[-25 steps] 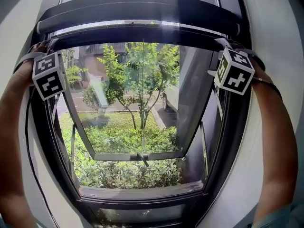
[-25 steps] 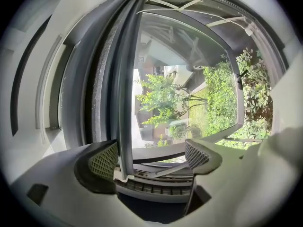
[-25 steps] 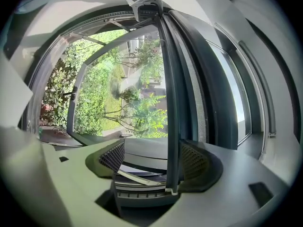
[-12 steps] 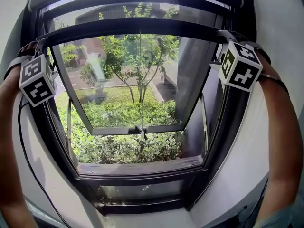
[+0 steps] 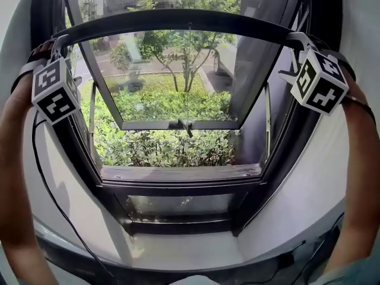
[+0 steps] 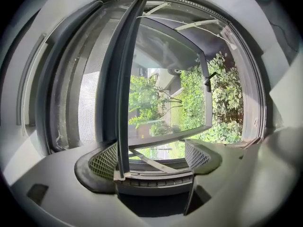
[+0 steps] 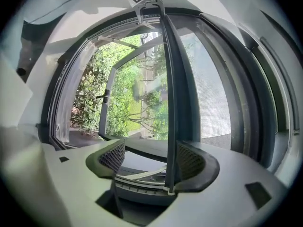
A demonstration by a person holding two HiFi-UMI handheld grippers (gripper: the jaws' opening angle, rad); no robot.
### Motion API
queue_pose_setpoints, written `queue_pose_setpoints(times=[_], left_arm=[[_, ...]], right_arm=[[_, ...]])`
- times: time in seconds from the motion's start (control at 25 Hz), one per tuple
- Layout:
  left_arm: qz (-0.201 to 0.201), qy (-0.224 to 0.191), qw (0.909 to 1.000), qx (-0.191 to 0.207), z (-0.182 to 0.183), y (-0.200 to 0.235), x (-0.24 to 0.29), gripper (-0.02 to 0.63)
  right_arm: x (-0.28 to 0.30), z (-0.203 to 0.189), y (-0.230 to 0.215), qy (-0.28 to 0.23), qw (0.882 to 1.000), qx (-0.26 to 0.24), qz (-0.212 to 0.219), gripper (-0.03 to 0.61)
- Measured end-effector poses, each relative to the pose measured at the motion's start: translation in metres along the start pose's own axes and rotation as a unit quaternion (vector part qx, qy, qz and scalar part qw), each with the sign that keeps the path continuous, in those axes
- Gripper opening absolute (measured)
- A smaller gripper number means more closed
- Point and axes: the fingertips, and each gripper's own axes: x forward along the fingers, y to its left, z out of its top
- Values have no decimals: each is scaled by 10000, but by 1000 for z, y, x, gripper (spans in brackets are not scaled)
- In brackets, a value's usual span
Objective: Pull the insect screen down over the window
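In the head view, the screen bar point(image 5: 190, 18) spans the window well above the sill point(image 5: 178, 172), with a gripper at each end, but the jaws cannot be seen there. The left gripper view shows them: the left gripper point(image 6: 151, 157) has its jaws wide apart, and the bar runs up between them against the left pad point(image 6: 106, 160). In the right gripper view the right gripper point(image 7: 147, 157) is equally wide, with the bar against its right pad point(image 7: 189, 162). Only these two views show the mesh point(image 6: 87, 112) beside the bar. The sash point(image 5: 178, 124) is swung outward over shrubs point(image 5: 166, 150).
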Motion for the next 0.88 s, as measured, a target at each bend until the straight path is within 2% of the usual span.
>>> queue_pose_setpoints(times=[0.48, 0.68, 0.88], left_arm=[[-553, 9, 9984, 91, -3, -86, -2, 454], [-858, -25, 9962, 165, -4, -132, -5, 454], [-998, -58, 9948, 208, -5, -159, -6, 454]], right_arm=[[7, 1, 84, -24, 9981, -72, 612, 344], [10, 1, 128, 22, 9944, -200, 1039, 344], [13, 3, 155, 41, 9925, -197, 1206, 344]])
